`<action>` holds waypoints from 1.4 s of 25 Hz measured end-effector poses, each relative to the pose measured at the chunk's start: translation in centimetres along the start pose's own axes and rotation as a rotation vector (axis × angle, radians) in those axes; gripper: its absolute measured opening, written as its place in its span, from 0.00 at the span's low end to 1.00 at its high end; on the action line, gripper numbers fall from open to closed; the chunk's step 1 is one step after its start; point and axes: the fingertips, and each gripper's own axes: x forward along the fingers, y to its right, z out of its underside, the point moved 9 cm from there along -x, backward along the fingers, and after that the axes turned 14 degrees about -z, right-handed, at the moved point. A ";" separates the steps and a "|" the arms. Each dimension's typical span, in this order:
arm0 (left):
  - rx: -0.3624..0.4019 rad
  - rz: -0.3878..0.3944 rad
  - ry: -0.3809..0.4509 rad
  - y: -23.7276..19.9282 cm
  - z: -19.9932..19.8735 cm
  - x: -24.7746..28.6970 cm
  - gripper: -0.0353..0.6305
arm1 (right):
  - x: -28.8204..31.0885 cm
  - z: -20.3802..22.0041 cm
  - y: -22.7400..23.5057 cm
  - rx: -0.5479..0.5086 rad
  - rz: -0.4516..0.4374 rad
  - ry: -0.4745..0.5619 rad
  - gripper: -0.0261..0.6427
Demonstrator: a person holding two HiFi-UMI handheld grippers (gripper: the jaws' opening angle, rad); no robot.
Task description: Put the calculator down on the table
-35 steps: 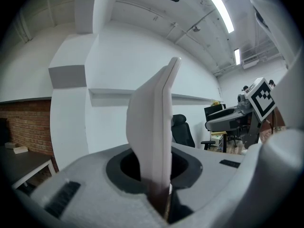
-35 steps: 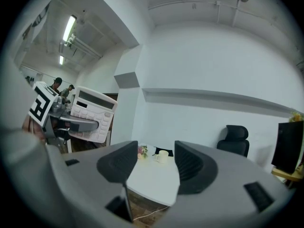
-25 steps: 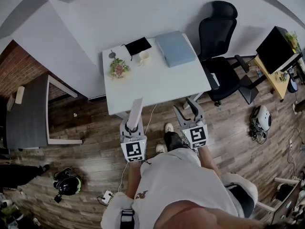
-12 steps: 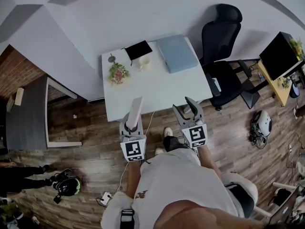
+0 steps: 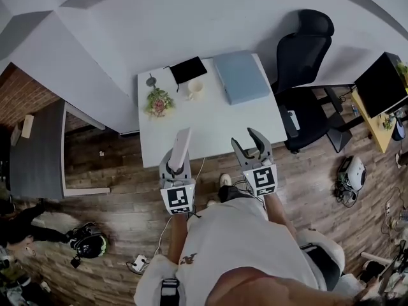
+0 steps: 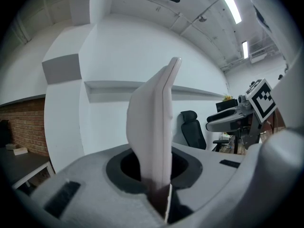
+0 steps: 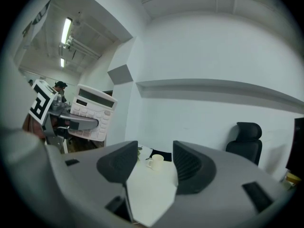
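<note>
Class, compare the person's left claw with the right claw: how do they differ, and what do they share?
The left claw is shut on the white calculator, held on edge; the right claw holds nothing. The left claw's jaws are nearly together; the right claw's stand well apart. Both point toward the white table, side by side.

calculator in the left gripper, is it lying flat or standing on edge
On edge: the calculator sticks out of the left gripper, clamped at one end, its keypad facing sideways toward the right gripper.
</note>
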 end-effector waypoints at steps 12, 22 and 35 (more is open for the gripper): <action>0.011 -0.036 -0.008 1.9 -1.1 4.1 0.16 | 2.2 -0.1 4.8 -0.003 -0.045 0.009 0.39; 0.028 -0.078 -0.011 3.7 -1.9 6.5 0.16 | 3.3 0.1 8.5 -0.005 -0.082 0.029 0.39; 0.038 -0.112 -0.019 5.2 -2.7 8.4 0.16 | 4.5 0.0 11.4 0.005 -0.127 0.042 0.39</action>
